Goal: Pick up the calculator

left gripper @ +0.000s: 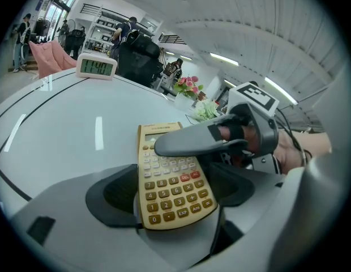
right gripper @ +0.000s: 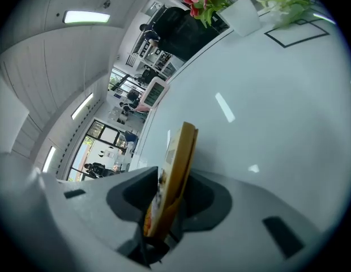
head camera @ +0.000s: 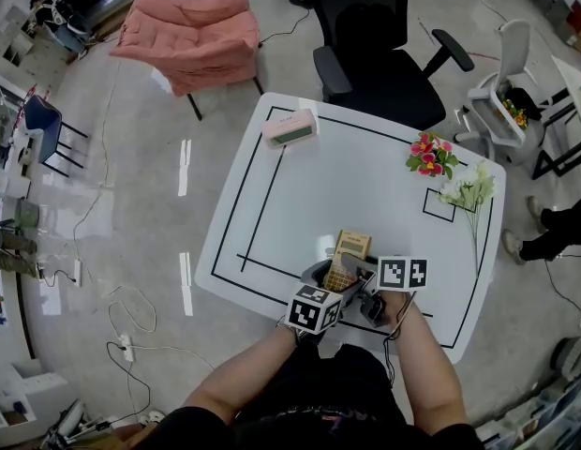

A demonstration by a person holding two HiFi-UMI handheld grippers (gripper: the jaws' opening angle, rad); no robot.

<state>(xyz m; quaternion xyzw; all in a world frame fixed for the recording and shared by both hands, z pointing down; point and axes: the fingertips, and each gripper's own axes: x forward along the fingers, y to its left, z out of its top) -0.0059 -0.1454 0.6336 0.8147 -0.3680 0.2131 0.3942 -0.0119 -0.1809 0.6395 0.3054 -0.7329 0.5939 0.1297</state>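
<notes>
Left gripper (left gripper: pixel 176 200) clamps the calculator (left gripper: pixel 167 177) across its width, right gripper (right gripper: pixel 167 194) pinches its thin edge; mismatched pulls could twist it loose above the table's (head camera: pixel 272 195) near edge.

The person's two bare forearms reach forward side by side, the left forearm (head camera: pixel 242 371) and the right forearm (head camera: pixel 427 368) angled inward so the grippers meet close together. The left gripper (head camera: pixel 324 277) points forward and down, its jaws closed against the side edges of the calculator (left gripper: pixel 172 180). The right gripper (head camera: pixel 358 268) comes in from the right, its jaws clamping the calculator's flat faces.
</notes>
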